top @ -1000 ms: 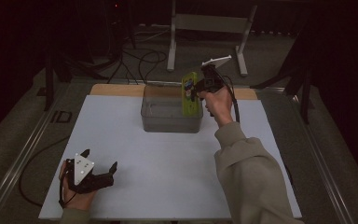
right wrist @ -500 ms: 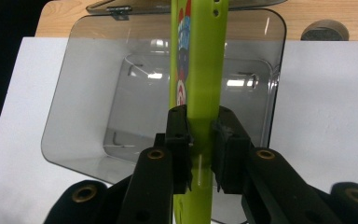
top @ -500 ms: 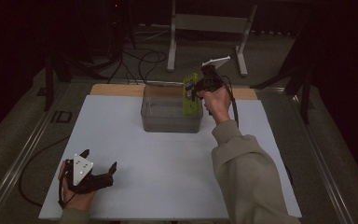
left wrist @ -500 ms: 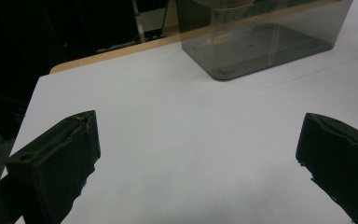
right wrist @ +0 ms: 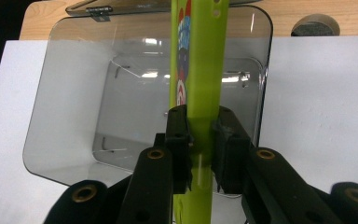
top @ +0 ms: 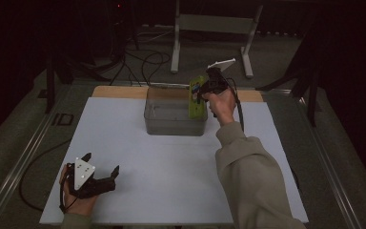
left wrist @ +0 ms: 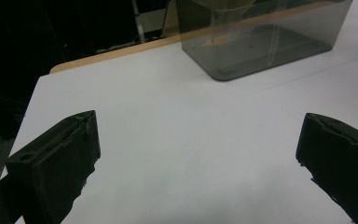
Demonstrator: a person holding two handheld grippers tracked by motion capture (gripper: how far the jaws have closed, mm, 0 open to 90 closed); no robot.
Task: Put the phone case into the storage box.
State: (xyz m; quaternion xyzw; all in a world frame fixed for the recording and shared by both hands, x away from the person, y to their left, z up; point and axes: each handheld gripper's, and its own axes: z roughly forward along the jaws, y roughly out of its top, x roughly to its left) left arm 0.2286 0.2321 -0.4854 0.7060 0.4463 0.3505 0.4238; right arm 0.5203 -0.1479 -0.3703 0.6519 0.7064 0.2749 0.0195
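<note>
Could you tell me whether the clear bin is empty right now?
Empty: the right gripper view shows the clear bin's bare floor, while the green packet hangs above it in the right gripper.

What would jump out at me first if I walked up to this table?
The bright lime-green packet, clamped between the jaws of the right gripper and held over the clear smoky plastic bin at the far side of the white tabletop. Then the left gripper, resting open near the front left corner.

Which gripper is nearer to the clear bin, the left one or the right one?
The right. The right gripper holds a green pack over the bin, at its right end. The left gripper rests open near the table's front left corner, far from it.
</note>
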